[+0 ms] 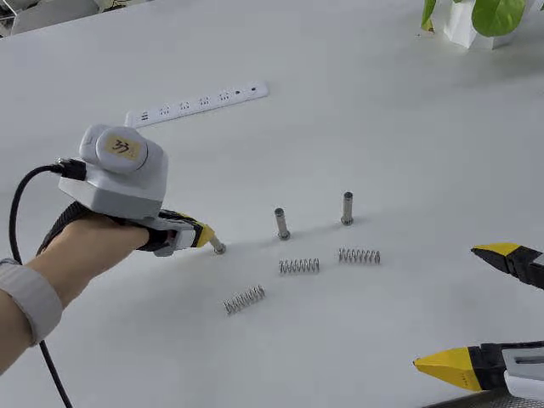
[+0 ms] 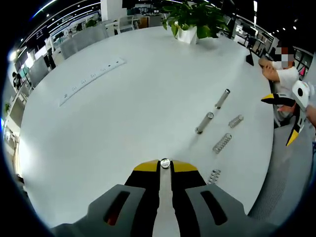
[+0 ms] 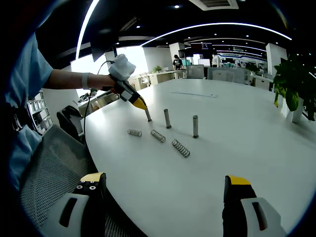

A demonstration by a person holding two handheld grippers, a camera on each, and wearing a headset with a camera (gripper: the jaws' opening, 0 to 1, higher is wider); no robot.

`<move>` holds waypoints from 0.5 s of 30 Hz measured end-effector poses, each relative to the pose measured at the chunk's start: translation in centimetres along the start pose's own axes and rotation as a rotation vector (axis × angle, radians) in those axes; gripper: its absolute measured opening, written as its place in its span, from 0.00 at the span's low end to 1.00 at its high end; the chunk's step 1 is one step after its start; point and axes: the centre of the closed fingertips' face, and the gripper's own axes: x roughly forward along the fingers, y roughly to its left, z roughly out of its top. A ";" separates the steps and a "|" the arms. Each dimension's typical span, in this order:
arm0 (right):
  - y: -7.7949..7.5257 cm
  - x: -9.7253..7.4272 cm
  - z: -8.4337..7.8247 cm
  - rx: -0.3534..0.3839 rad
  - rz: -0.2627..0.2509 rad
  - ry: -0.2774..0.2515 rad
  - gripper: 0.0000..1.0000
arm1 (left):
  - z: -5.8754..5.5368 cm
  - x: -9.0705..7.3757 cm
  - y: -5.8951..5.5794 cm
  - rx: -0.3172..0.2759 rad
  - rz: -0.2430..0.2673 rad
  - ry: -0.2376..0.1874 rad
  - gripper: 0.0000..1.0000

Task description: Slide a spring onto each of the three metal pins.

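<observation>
Head view: left claw [image 1: 211, 240] is pinched narrow on the top of the near pin [image 1: 218, 247], which stands on the table [image 1: 382, 127]. Mid pin [image 1: 281, 223] and far pin [image 1: 347, 208] stand upright and free in a row to its right, and all three pins are bare. Three springs lie flat just in front of the row, none touching a pin: near spring [image 1: 245, 299], mid spring [image 1: 299, 266], far spring [image 1: 359, 255]. Right claw [image 1: 469, 306] is at bottom right, jaws wide, nothing in it, well apart from the springs. Left gripper view: left claw [image 2: 164, 167] has its jaws together with the shiny head of the near pin [image 2: 165, 162] between the yellow tips; the other pins and the springs sit off to the right. Right gripper view: right claw [image 3: 164, 180] is spread wide and empty, far spring [image 3: 180, 148] is nearest to it, and the pins stand behind the springs. My read: the springs are light thin-wire coils, soft lengthwise, likely to roll or skitter on the smooth table and to squash if I squeeze hard. I'd pinch one lightly across the coils near one end, leaving the other end open for the pin head. The pins look stiff but tippy, and a claw on the top would block the spring, so I'd steady lower down.
</observation>
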 end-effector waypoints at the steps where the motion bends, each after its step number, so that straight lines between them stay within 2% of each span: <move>1: 0.0 0.0 0.0 0.000 0.000 0.000 0.99 | 0.0 0.0 0.0 0.003 0.000 0.002 0.04; 15: 0.2 0.0 0.0 0.003 0.001 0.000 0.99 | -0.3 -0.2 -0.3 0.001 -0.011 0.020 0.04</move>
